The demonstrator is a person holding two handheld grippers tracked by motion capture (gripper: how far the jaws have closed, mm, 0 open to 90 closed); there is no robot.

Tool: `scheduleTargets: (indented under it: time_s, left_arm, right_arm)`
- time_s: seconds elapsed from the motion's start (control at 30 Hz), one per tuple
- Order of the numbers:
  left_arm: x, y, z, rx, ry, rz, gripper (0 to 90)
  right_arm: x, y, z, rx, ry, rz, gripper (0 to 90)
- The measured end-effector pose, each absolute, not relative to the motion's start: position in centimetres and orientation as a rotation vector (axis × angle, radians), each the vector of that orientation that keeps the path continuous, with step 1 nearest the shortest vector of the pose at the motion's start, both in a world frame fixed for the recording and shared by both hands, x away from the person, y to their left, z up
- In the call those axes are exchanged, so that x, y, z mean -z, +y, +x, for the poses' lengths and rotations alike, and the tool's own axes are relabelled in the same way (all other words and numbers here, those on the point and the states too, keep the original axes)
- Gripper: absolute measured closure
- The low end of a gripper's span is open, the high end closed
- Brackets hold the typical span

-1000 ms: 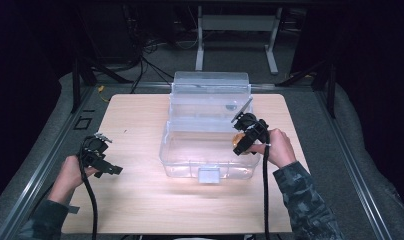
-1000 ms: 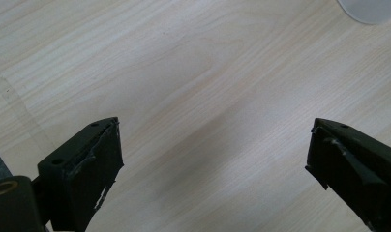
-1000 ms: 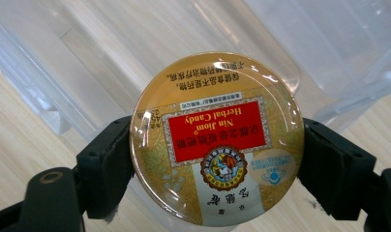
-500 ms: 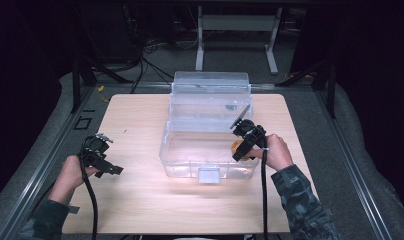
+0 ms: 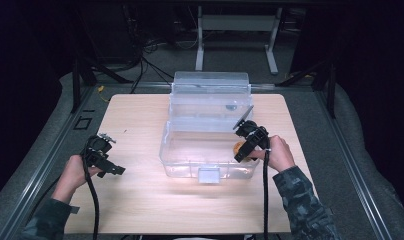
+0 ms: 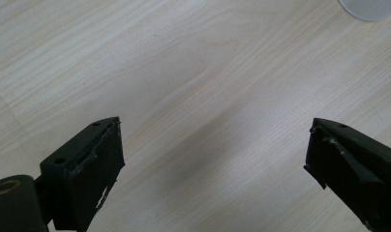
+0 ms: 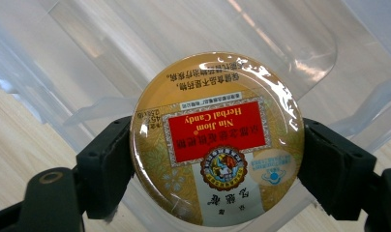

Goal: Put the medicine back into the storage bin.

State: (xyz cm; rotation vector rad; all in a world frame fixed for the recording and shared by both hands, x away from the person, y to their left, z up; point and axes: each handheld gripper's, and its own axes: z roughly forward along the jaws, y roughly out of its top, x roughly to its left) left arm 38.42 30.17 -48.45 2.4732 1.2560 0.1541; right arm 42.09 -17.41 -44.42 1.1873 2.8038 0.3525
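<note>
The right gripper view gives what the high view cannot: the tin (image 7: 217, 140) is a round gold candy tin with a red label, printed "Nin Jiom Herbal Candy", seen upside down, and its rim sits squarely between the 2 black jaws, which press on it from both sides. Behind it lies the clear wall of the box (image 7: 300, 43).

In the high view the tin (image 5: 238, 148) is just an orange spot at the tip of the right gripper (image 5: 244, 150), held over the box's (image 5: 190, 150) right edge, above its open inside. The lid stands raised at the back.

The left gripper (image 5: 110, 169) rests low over the table (image 5: 135, 210), well apart from the box. The left gripper view shows its jaws wide apart with bare wood (image 6: 193, 96) between them.
</note>
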Motion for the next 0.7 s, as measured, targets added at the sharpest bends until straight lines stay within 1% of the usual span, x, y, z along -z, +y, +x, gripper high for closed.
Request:
scheduleTargets:
  time_s: [0.27, 0.33, 0.43, 0.53, 0.7]
  left_arm:
    - [48.4, 30.3, 38.4, -0.153, 1.26, 2.467, 6.3]
    - [48.4, 30.3, 38.4, -0.153, 1.261, 2.466, 6.3]
    - [48.2, 30.3, 38.4, -0.155, 1.263, 2.459, 6.2]
    - [47.7, 30.2, 38.4, -0.163, 1.249, 2.458, 6.0]
    - [46.7, 29.9, 38.7, -0.157, 1.247, 2.436, 6.6]
  right_arm:
    - [45.0, -17.5, 41.9, -0.317, 2.809, 1.196, 19.3]
    - [44.9, -17.5, 41.7, -0.318, 2.803, 1.192, 16.9]
    - [44.1, -17.6, 41.3, -0.402, 2.782, 1.177, 13.9]
    - [42.5, -17.9, 40.5, -0.437, 2.741, 1.151, 12.5]
    - [41.4, -18.4, 39.7, -0.515, 2.707, 1.137, 10.9]
